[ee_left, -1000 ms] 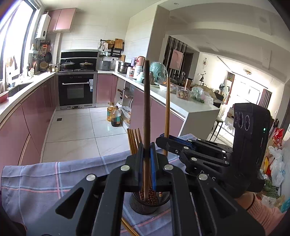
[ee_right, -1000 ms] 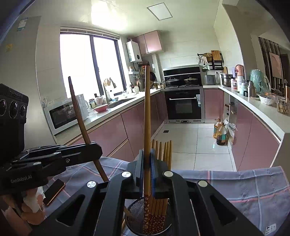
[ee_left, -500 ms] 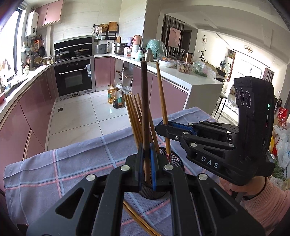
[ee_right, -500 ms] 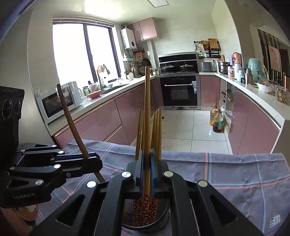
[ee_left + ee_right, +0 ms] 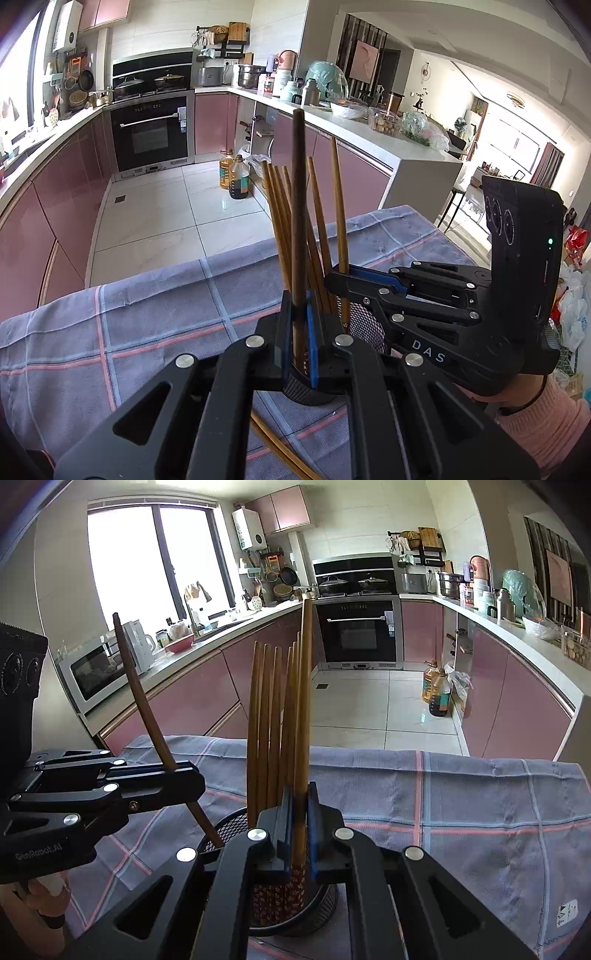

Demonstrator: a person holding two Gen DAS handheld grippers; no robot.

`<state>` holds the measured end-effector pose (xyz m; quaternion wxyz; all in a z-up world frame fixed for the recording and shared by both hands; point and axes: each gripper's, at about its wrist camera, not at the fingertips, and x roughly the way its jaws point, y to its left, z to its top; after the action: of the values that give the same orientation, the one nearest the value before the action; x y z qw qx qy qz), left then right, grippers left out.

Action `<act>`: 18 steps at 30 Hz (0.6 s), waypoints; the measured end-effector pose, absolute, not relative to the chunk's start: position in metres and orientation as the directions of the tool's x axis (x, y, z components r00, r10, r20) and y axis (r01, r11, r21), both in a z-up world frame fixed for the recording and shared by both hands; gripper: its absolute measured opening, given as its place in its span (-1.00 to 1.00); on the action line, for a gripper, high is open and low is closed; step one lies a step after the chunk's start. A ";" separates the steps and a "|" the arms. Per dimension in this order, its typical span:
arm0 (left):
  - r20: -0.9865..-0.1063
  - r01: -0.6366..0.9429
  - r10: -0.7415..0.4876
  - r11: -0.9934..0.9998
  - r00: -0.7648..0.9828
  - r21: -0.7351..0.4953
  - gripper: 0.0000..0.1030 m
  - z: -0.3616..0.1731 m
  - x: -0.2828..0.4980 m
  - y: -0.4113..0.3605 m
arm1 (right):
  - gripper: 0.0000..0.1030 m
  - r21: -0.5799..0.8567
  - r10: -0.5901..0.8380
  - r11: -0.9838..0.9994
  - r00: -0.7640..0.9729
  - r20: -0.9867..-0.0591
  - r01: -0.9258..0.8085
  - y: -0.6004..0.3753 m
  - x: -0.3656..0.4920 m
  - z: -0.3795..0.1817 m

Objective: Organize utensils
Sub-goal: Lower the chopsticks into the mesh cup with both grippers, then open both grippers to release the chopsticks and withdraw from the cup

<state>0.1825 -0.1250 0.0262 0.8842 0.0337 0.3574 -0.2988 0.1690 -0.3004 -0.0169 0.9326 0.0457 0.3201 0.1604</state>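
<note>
- Checked grey-blue cloth (image 5: 155,317) (image 5: 461,805) with pink and pale lines covers the table; everything in play sits on it.
- Left gripper (image 5: 299,332), seen also from the right wrist camera (image 5: 184,781): jaws closed on a dark brown chopstick (image 5: 298,206) (image 5: 142,701). Stick stands near upright in the left view; in the right view it leans, top away from the cup, lower end reaching the cup's rim on the left side.
- Right gripper (image 5: 300,823), also seen from the left camera (image 5: 345,278): jaws pinched on a light wooden chopstick (image 5: 306,701) (image 5: 339,221). Stick upright, lower patterned end down inside the cup.
- Black mesh cup (image 5: 229,829) (image 5: 364,325) stands on the cloth, right below both grippers. The two sets of fingers meet over it from opposite sides.
- Bundle of light wooden chopsticks (image 5: 266,731) (image 5: 277,221) stands in the cup, tops fanned slightly, red patterned ends at the bottom.
- One loose wooden chopstick (image 5: 280,450) lies flat on the cloth, just beside the cup's base, partly hidden under the left gripper.
- Person's hand in a pink sleeve (image 5: 517,402) holds the right gripper's handle.
</note>
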 end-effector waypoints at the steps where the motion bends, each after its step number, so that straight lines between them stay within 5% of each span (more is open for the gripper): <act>1: -0.655 0.548 -0.503 0.821 0.563 -0.160 -0.85 0.025 0.186 -0.125 | -0.86 0.189 0.329 0.944 0.743 -0.583 -0.269 -0.300 0.169 -0.017; 13: -0.660 0.520 -0.508 0.830 0.554 -0.203 -0.80 0.007 0.191 -0.120 | -0.73 0.197 0.323 0.946 0.756 -0.569 -0.256 -0.304 0.163 -0.017; 18: -0.633 0.497 -0.501 0.843 0.590 -0.204 -0.59 0.005 0.178 -0.109 | -0.63 0.192 0.320 0.947 0.763 -0.562 -0.256 -0.304 0.156 -0.015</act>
<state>0.1785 -0.1090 0.0052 0.8917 -0.0025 0.3556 -0.2800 0.1561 -0.3044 -0.0152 0.9373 0.0519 0.3083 0.1537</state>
